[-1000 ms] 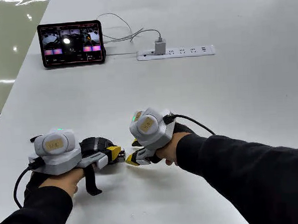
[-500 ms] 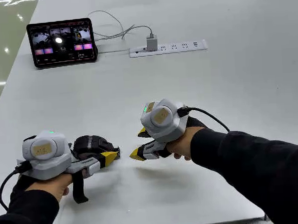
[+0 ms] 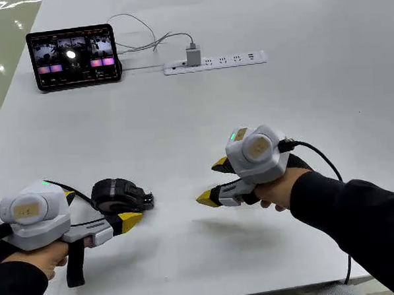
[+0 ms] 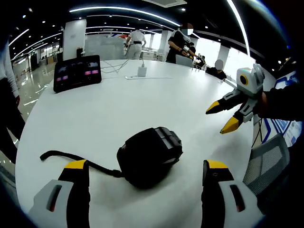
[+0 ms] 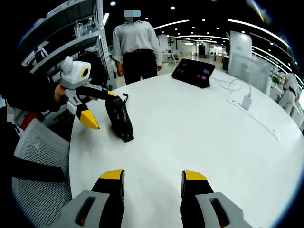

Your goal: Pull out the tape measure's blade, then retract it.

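White worktop [image 3: 261,104], tablet [image 3: 74,56] stood propped at far left, screen lit, white power strip [image 3: 225,60] lay to its right, charger [image 3: 193,57] sat plugged into strip's left end, pale cables [image 3: 145,41] looped behind, person in light shirt [image 5: 135,45] stood past worktop edge, grey mesh chair [image 5: 38,156] nearby.

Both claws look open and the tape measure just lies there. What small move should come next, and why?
Probably shut the left claw on the tape measure. It lies on the table between that claw's open jaws, ungripped, no blade drawn out. The right claw hangs open, apart from it; a steadied case would let it pull the blade.
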The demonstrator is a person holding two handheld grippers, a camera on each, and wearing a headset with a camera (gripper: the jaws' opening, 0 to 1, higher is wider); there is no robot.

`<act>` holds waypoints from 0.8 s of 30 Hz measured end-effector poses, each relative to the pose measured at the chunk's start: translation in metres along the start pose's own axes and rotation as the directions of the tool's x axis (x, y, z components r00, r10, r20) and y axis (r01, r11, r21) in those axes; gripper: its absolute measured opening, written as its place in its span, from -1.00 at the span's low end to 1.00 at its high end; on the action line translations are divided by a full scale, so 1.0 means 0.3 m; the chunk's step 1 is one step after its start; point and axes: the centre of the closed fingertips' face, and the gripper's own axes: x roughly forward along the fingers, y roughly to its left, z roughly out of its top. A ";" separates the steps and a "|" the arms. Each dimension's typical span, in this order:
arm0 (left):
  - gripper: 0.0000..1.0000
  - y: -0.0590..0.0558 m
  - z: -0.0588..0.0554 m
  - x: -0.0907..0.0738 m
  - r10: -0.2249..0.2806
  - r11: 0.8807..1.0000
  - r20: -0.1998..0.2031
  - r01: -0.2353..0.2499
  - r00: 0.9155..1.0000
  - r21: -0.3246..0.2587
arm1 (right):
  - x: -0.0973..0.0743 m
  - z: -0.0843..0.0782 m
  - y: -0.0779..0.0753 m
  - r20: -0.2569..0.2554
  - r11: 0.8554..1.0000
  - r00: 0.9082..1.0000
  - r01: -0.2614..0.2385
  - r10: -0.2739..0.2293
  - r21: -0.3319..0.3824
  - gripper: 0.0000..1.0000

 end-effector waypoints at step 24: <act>0.99 0.003 0.008 -0.078 -0.050 0.992 0.019 0.047 0.999 0.118 | -0.237 -0.161 -0.111 0.009 0.994 0.994 0.106 -0.106 0.016 0.15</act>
